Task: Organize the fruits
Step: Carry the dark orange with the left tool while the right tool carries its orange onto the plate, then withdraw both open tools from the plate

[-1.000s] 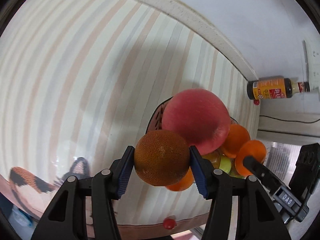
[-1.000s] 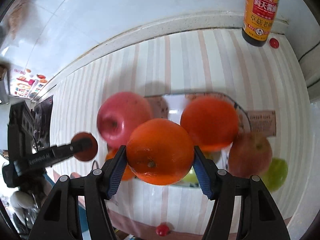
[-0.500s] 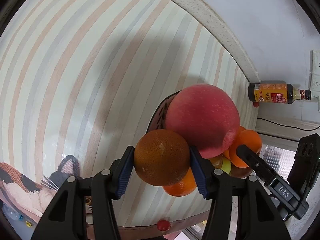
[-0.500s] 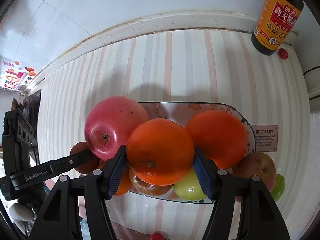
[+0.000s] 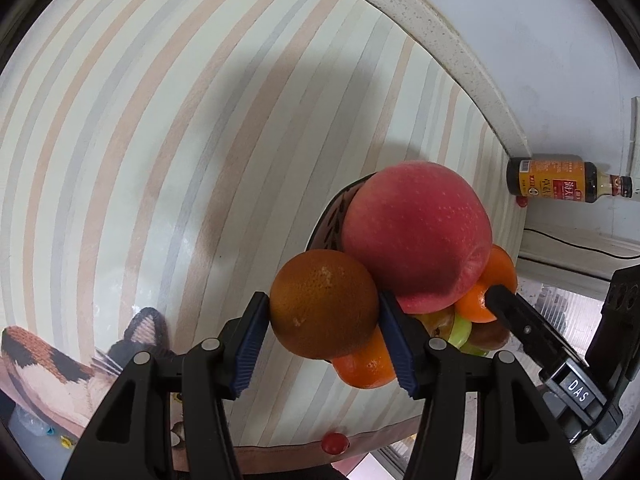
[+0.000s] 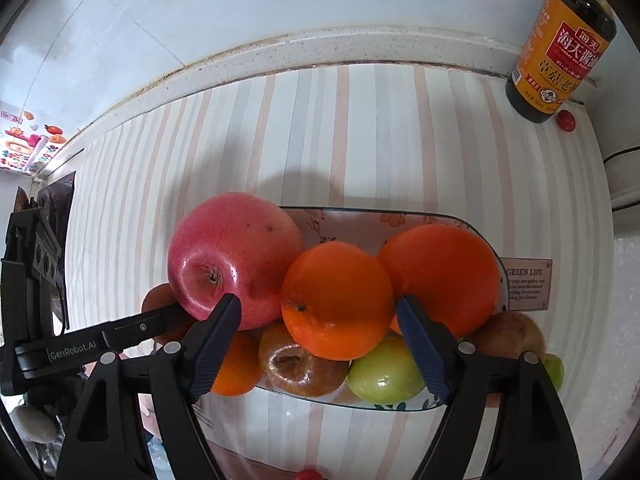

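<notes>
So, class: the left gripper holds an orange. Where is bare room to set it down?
The plate is crowded, fruit heaped above its rim. The striped cloth lies bare left of the plate as the left wrist sees it, and between the plate and the counter's back edge, up to the sauce bottle.

Both fisheye views are bright and mostly sharp, evenly lit probably from above, with soft shadows on the striped cloth (image 5: 168,128) behind the fruit, a glossy highlight on the red apple (image 6: 224,256), straight lines bowing outward, and black vignetted corners.
</notes>
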`<action>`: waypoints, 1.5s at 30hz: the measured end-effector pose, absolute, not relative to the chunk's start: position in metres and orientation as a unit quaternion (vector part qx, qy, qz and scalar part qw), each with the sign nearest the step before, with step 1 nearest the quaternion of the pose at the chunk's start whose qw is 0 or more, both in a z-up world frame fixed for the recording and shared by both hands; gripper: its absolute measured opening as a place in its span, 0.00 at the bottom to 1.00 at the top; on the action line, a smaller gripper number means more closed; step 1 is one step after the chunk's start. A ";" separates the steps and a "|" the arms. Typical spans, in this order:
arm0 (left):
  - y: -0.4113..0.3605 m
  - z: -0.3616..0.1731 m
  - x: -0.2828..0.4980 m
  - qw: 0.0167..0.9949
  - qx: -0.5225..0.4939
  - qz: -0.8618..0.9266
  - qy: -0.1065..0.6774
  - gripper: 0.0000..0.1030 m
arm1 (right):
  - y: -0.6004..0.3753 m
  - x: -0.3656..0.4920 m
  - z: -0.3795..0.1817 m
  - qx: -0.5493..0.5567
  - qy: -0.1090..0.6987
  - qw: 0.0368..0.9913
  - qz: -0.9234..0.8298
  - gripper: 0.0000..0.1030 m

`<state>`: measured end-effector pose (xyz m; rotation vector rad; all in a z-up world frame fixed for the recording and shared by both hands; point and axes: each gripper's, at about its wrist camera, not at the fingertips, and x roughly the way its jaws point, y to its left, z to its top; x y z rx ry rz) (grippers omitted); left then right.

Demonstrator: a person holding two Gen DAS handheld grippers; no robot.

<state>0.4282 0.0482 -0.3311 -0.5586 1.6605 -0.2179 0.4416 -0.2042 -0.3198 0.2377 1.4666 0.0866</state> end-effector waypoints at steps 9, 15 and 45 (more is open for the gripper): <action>0.050 -0.326 0.426 0.640 -0.237 -0.099 0.724 0.52 | -0.207 0.444 -0.311 0.114 0.659 0.743 0.034 0.81; 0.049 -0.310 0.424 0.653 -0.233 -0.112 0.712 0.52 | -0.209 0.438 -0.296 0.124 0.647 0.751 0.040 0.81; -0.027 -0.157 0.263 0.832 0.006 -0.084 0.548 0.86 | -0.240 0.231 -0.159 0.078 0.527 0.844 -0.060 0.98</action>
